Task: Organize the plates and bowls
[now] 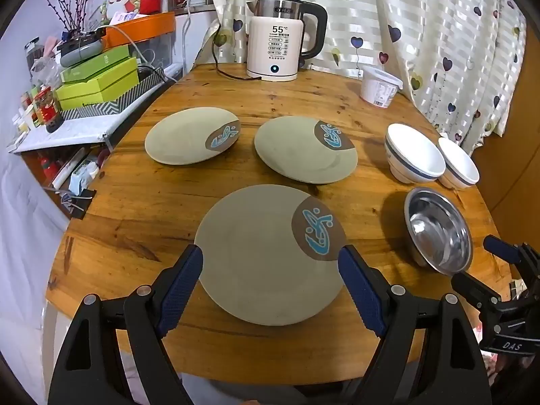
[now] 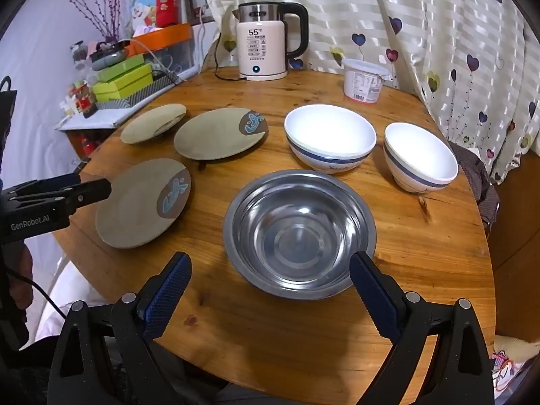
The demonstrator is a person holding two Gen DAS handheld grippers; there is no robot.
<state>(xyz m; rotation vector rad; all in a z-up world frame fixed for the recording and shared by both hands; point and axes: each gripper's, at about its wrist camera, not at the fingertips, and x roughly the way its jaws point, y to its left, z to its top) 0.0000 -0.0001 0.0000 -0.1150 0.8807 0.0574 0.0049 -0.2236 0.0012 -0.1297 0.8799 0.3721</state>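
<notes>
Three grey-green plates with a blue fish mark lie on the round wooden table (image 1: 141, 209): a near plate (image 1: 266, 256), a far left plate (image 1: 189, 135) and a far middle plate (image 1: 303, 150). A steel bowl (image 2: 298, 233) sits at the front right, with a large white bowl (image 2: 330, 135) and a smaller white bowl (image 2: 420, 157) behind it. My left gripper (image 1: 273, 253) is open, its fingers on either side of the near plate. My right gripper (image 2: 270, 260) is open, its fingers on either side of the steel bowl's near rim.
A white electric kettle (image 1: 275, 47) and a white plastic tub (image 1: 379, 86) stand at the table's back edge before a heart-print curtain. A cluttered shelf with green boxes (image 1: 98, 81) lies left of the table. The table's front edge is close below both grippers.
</notes>
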